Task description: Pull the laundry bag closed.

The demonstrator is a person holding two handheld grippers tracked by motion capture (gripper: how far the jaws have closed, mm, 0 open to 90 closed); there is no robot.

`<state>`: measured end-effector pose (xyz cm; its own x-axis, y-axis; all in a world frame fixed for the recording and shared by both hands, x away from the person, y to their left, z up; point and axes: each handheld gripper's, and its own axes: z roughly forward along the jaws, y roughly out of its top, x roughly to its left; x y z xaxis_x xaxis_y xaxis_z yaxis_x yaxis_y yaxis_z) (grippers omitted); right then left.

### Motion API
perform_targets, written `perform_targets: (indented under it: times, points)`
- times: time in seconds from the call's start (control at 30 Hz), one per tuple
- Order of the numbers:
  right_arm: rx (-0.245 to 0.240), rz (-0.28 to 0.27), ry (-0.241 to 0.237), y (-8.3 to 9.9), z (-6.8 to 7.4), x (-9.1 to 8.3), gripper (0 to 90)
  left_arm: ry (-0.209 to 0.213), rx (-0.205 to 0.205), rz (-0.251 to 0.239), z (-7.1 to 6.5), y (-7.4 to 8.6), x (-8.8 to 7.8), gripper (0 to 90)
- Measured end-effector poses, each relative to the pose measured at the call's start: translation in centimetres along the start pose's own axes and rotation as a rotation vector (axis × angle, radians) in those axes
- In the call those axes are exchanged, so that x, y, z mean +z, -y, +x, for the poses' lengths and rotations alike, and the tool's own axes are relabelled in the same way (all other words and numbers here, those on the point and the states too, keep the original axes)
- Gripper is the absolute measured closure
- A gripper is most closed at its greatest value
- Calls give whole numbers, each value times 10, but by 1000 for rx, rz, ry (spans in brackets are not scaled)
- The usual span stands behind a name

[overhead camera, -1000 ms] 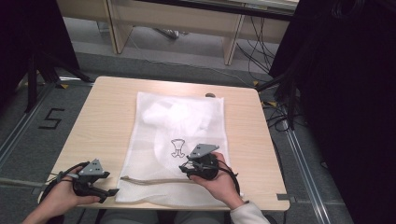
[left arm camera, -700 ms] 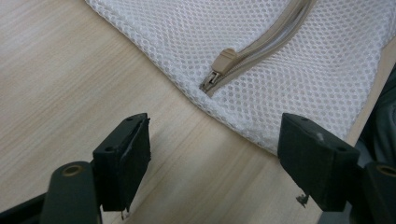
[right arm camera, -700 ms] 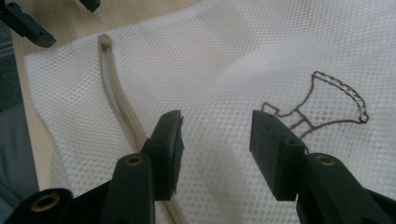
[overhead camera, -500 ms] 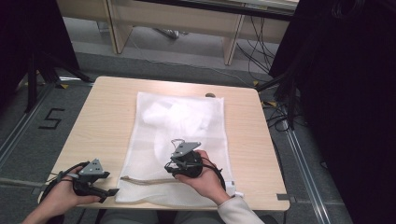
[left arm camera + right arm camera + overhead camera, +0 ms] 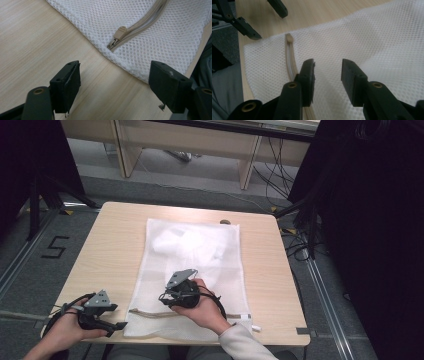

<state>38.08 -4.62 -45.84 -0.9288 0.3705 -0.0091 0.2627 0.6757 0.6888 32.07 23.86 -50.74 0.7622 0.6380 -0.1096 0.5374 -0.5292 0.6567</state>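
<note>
A white mesh laundry bag point(image 5: 210, 270) lies flat on the wooden table point(image 5: 115, 240), with something pale inside its far half. A beige zipper point(image 5: 150, 312) runs along its near edge. The zipper pull point(image 5: 120, 32) sits at the left end, just ahead of my left gripper point(image 5: 117, 316), which rests open on bare wood beside the bag's corner. My right gripper point(image 5: 167, 299) hovers over the mesh, pointing left. Its jaws have just been closing and stand half apart with nothing between them. In the right gripper view the zipper point(image 5: 290, 58) runs past its left finger point(image 5: 308, 75).
A small dark spot point(image 5: 225, 222) lies at the bag's far edge. Desk legs and cables stand on the floor beyond the table. A black curtain hangs along the right. The table's near edge runs close under both hands.
The right hand has moved left across the bag toward the zipper end, and its jaws have narrowed. The left hand has stayed put.
</note>
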Motion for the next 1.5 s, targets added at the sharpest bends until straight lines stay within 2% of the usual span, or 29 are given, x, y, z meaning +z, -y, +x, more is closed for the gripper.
perform_targets:
  times: [0.1,0.13,0.37,0.8,1.2,1.33,1.43,1.5]
  points:
    - [-3,6,-18,-7,4,8,650,-1,3,-2,0,0,0,250]
    - [-6,10,-22,-10,6,11,652,-1,24,-2,1,-1,-1,250]
    - [-22,34,-77,-22,14,31,663,-5,20,-4,1,-1,-1,251]
    - [-28,71,-124,-32,25,60,663,-2,21,-6,1,-1,-1,251]
    - [-31,111,-149,-37,31,76,680,-3,22,-6,1,-1,-1,251]
    - [-23,123,-170,-38,32,81,692,-1,21,-6,1,-1,-1,251]
    - [-39,135,-172,-38,31,85,697,0,20,-5,1,-1,-1,251]
    - [-22,135,-180,-38,33,87,707,0,21,-6,1,-1,-1,251]
